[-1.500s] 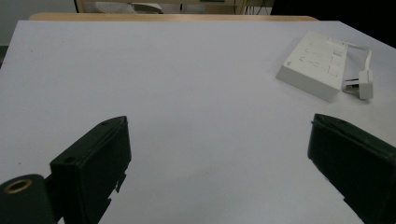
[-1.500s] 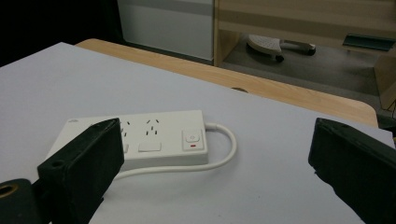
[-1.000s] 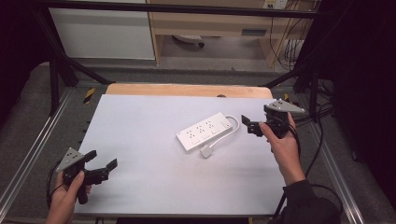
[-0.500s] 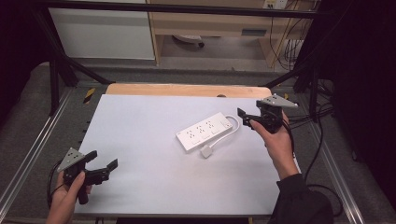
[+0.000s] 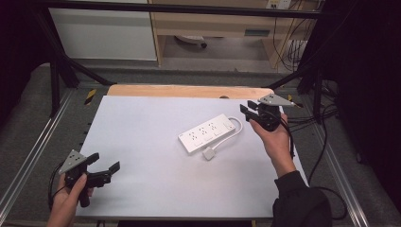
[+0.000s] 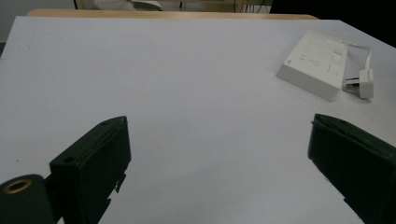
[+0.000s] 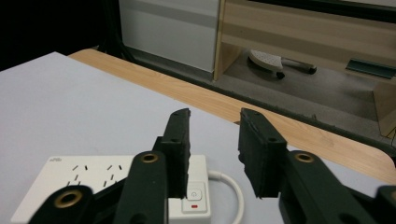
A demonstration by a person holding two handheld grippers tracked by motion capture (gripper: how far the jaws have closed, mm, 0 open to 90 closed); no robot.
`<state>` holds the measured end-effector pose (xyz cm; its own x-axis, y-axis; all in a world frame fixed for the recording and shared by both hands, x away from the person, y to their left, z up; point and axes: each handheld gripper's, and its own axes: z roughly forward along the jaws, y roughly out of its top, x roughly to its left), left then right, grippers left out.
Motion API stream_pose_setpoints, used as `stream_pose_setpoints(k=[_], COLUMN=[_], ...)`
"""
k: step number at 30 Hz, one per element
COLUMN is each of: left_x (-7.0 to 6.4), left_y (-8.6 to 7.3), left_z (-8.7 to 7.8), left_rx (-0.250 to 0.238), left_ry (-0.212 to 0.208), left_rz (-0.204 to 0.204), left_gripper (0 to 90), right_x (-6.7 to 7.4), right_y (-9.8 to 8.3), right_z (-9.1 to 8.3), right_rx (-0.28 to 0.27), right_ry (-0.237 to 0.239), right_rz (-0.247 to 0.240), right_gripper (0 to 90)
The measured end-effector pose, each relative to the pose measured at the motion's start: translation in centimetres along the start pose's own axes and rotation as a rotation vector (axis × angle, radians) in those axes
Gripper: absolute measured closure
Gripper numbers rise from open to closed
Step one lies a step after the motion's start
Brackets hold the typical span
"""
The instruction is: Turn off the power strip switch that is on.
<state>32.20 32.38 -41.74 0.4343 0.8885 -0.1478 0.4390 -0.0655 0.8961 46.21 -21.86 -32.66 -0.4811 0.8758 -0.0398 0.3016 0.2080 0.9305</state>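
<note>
Your left gripper (image 5: 105, 172): near-left corner of table (image 5: 142, 123), jaws wide apart, empty.
Your right gripper (image 5: 247, 111): jaws parted, empty, just beside power strip (image 5: 208, 134).

A white rectangular plastic power strip (image 5: 208, 134) carries rows of dark socket slots and, at one end, a small red mark (image 7: 195, 205) under its switch (seen in the right gripper view); its cord and plug (image 6: 366, 83) are white too. The flat tabletop (image 5: 142, 127) is pale grey-white, edged at the far side by a light wooden strip (image 5: 189, 91). Both black two-jaw grippers, left (image 5: 104, 168) and right (image 5: 247, 111), bear grey triangular plates and brass-coloured rivets
</note>
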Motion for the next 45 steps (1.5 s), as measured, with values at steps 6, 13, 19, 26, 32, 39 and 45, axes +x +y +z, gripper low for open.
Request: stream_pose_setpoints(k=[6,13,19,26,32,39,45], left_x=[-0.1,-0.1,-0.1,-0.2,-0.2,-0.2,-0.2], left_y=[0.0,0.0,0.0,0.0,0.0,0.0,0.0], left_z=[0.0,0.0,0.0,0.1,0.0,0.0,0.0], left_rx=[0.005,0.001,0.001,0.001,0.000,0.001,0.003], left_ry=[-0.008,-0.013,-0.014,-0.016,-0.016,-0.018,-0.018], left_rz=[0.002,0.002,0.003,0.003,0.002,0.003,0.003], left_gripper=[5.8,6.1,6.2,6.2,6.2,6.2,6.2], right_x=[0.1,0.7,1.1,1.7,2.0,2.2,2.6], right_y=[0.2,0.2,0.1,-0.3,-0.6,-1.1,-1.5], right_z=[0.6,1.6,2.5,4.0,4.9,5.9,6.7], right_rx=[-0.015,-0.008,0.018,0.053,0.057,0.077,0.101], right_ry=[0.005,0.021,0.014,0.023,0.037,0.045,0.051], right_rz=[-0.007,-0.046,-0.074,-0.088,-0.077,-0.064,-0.067], right_gripper=[77.6,86.6,89.9,90.0,90.0,90.0,90.0])
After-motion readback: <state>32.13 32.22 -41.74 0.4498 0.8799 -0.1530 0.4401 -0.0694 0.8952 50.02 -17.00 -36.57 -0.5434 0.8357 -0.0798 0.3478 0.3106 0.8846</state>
